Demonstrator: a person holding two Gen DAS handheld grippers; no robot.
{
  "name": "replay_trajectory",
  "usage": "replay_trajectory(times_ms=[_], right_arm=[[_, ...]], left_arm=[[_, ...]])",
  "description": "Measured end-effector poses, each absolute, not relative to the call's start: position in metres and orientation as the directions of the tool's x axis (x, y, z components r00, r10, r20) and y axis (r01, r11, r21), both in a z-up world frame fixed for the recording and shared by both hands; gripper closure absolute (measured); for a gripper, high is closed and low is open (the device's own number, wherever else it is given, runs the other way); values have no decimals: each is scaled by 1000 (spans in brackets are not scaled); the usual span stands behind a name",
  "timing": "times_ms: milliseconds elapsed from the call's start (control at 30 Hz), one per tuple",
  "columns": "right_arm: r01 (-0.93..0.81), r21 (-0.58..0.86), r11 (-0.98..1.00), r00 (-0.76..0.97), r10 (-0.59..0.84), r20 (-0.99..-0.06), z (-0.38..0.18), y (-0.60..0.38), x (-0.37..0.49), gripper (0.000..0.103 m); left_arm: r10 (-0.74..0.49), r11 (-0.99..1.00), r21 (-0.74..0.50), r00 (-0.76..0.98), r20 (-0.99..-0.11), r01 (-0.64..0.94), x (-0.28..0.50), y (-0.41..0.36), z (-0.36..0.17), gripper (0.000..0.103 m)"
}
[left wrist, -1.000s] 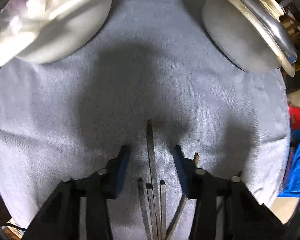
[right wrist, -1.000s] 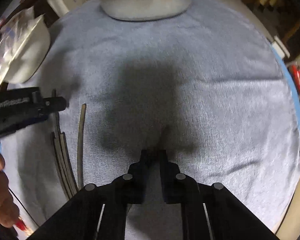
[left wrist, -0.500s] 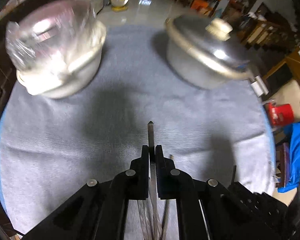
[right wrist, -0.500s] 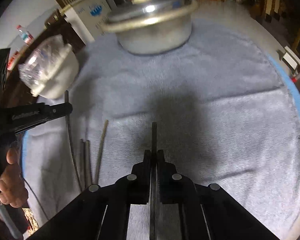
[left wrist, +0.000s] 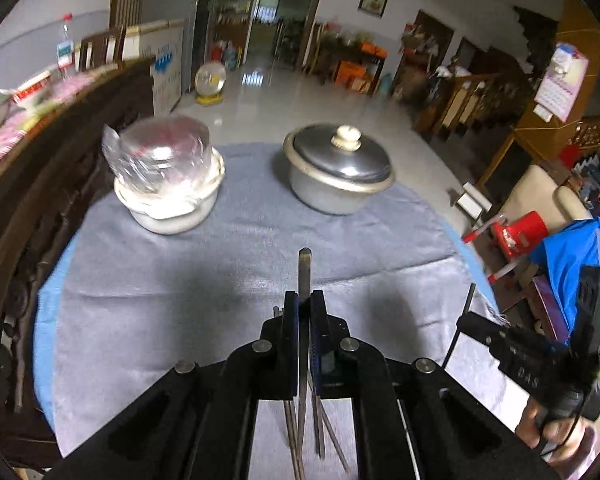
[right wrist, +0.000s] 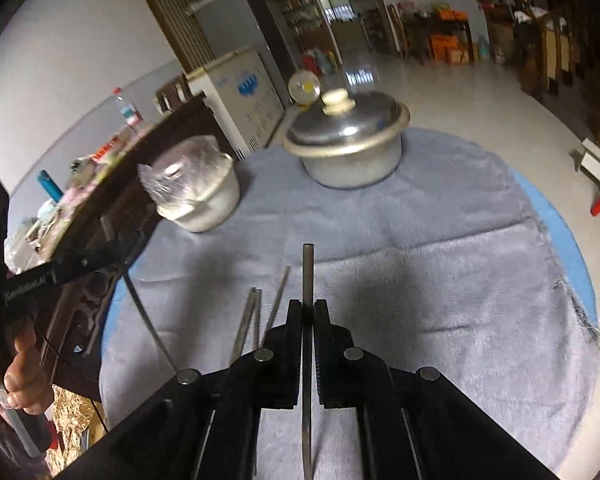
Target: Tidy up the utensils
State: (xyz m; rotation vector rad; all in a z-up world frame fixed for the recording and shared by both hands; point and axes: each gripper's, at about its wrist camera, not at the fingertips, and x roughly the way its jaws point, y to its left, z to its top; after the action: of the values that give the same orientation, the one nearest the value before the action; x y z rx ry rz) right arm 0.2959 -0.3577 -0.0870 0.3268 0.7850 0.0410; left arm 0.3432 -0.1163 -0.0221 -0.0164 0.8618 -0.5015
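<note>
The left tongs are clamped on one dark chopstick, whose blunt tip sticks out past the pads and stands clear above the cloth; the jaws are pressed together with only the stick between them. The right tongs grip a second chopstick the same way, its round end poking forward and its tail running back under the jaws. From the left view the right tongs show at the right edge with a thin stick rising from them, and a hand wraps the handle. From the right view the left tongs show at the left edge, a stick slanting down from them, with a hand below. Three more chopsticks lie loose on the grey cloth, close together just left of the right tongs, two touching and one a little apart. The cloth covers a round blue table. At its far side stand two containers, well apart from the sticks: a metal pot with its lid on and a pale knob on top, contents hidden, and to its left a white bowl covered by a domed clear plastic wrap, through which the contents cannot be made out.
</note>
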Motion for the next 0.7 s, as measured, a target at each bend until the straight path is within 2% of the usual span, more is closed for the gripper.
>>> replay_trajectory(times_ms=[267,700], right_arm=[[56,258,964,789,116,-604,-59,-334,239,97],[46,129,991,906,14,-424,-5,-294,153,97]], left_arm=[[-491,860,-228,620,-612,456,273,-84,0,97],[-523,851,-244,719,-457,464,189,-53,15,97]])
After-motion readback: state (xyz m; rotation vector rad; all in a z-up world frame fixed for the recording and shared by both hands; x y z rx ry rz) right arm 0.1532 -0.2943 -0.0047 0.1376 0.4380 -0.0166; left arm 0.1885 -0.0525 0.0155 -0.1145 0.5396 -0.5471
